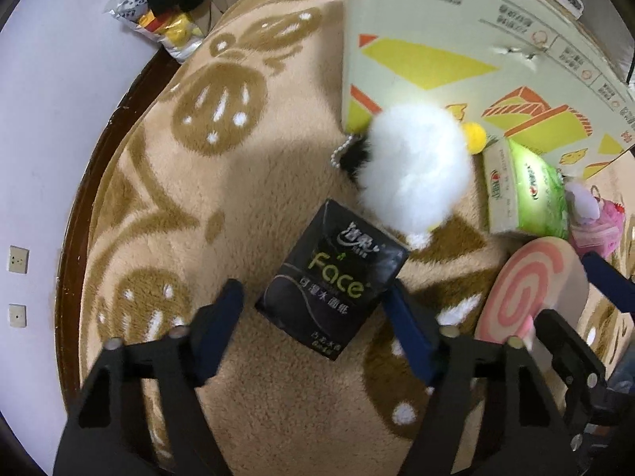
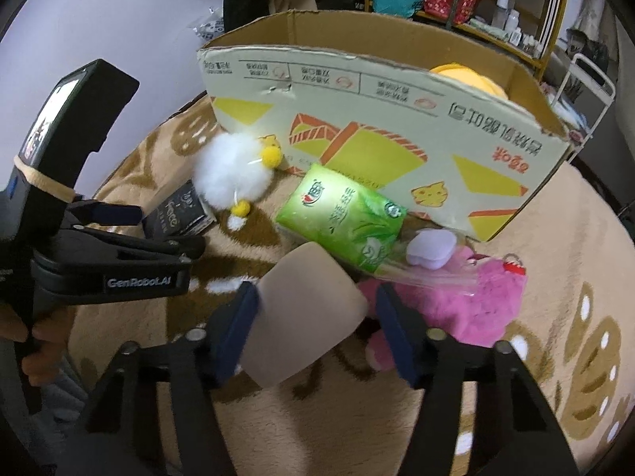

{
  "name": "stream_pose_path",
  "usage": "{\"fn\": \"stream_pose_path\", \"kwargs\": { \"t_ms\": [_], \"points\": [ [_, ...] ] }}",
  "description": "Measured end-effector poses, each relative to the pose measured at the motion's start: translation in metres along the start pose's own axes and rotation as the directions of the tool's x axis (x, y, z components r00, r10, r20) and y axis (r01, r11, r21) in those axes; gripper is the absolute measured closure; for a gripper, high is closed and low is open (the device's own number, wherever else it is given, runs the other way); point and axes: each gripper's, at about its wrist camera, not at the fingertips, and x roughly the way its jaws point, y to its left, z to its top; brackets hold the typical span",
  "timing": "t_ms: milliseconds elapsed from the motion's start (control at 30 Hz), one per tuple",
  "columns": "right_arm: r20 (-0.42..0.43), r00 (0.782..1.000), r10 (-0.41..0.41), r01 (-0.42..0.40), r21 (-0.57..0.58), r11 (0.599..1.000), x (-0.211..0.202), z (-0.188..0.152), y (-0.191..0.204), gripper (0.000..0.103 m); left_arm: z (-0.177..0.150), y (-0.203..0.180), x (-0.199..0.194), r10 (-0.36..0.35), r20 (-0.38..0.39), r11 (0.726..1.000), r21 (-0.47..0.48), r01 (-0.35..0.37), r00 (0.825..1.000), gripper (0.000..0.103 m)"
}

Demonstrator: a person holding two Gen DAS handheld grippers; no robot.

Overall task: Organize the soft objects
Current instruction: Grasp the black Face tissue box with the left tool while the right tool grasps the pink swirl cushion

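A black "Face" tissue pack (image 1: 337, 277) lies on the beige blanket between the open fingers of my left gripper (image 1: 313, 305); the pack also shows in the right wrist view (image 2: 178, 214). A white fluffy toy (image 1: 416, 166) with yellow pompoms lies behind it, also in the right view (image 2: 230, 170). A green tissue pack (image 2: 345, 218) leans by the cardboard box (image 2: 377, 119). My right gripper (image 2: 317, 317) is open around a beige round cushion (image 2: 305, 309) with a pink swirl face (image 1: 524, 289). A pink plush (image 2: 476, 297) lies to its right.
The box (image 1: 456, 39) stands at the back with a yellow soft thing (image 2: 468, 77) inside. A lilac case in clear wrap (image 2: 432, 252) lies on the pink plush. Snack bags (image 1: 158, 23) lie on the floor. Shelves (image 2: 496, 0) stand behind the box.
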Motion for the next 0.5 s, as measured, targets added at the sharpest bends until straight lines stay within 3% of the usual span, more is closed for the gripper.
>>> {"fn": "stream_pose_path", "kwargs": {
  "t_ms": [133, 300, 500],
  "points": [
    [0.006, 1.0, -0.01, 0.01, -0.016, 1.0, 0.0, -0.001, 0.005, 0.046, 0.002, -0.001, 0.0, -0.019, 0.025, 1.0, 0.01, 0.018, 1.0, 0.042],
    [0.016, 1.0, -0.001, 0.001, -0.049, 0.999, 0.001, -0.003, 0.013, 0.07, -0.001, -0.005, -0.002, -0.01, 0.034, 1.0, 0.023, 0.009, 0.999, 0.043],
    [0.042, 0.999, 0.022, -0.021, -0.04, 0.999, -0.009, 0.0, 0.015, 0.08, -0.01, -0.008, -0.016, 0.008, 0.061, 0.999, 0.033, -0.01, 0.998, 0.044]
  ]
}}
